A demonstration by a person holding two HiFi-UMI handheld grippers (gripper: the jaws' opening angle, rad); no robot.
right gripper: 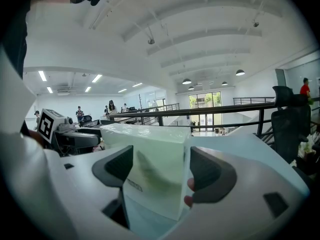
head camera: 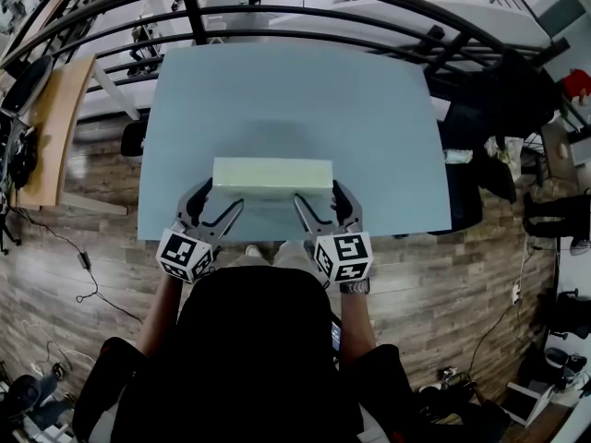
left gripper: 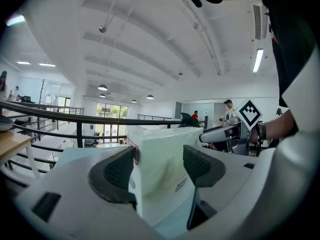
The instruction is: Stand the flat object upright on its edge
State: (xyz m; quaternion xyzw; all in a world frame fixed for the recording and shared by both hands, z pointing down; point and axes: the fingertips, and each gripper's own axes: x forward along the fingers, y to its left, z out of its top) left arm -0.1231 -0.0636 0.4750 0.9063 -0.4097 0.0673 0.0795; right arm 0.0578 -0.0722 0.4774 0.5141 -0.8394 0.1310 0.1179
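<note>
Fingers (left gripper: 117, 171) of both grippers stand apart and clamp nothing. The left gripper (head camera: 214, 203) straddles the near left corner of the box (head camera: 272, 173), and the right gripper (head camera: 319, 201) straddles the near right corner. On each gripper, one finger lies beside a short end and the other before the near long face. Whether any pad touches the wrapping cannot be told.

Position: the box sits close to the near edge of the pale blue table (head camera: 295, 100), roughly centred, with its long axis running left to right. It appears to be up on a long edge, rising well above the pads in both gripper views (whether it has fully settled is unclear).

Appearance: a pale green-white, slab-shaped carton in glossy clear film, with crisp corners and a small red-edged label (left gripper: 135, 151) on its left end.

Risk, as a judgement: the base looks narrow and the film slick. A finger dragging along an end, or a nudge on the near face, could tip the box flat toward the far side or skid it. The table's near edge is close, leaving little room should the box fall toward the person.
</note>
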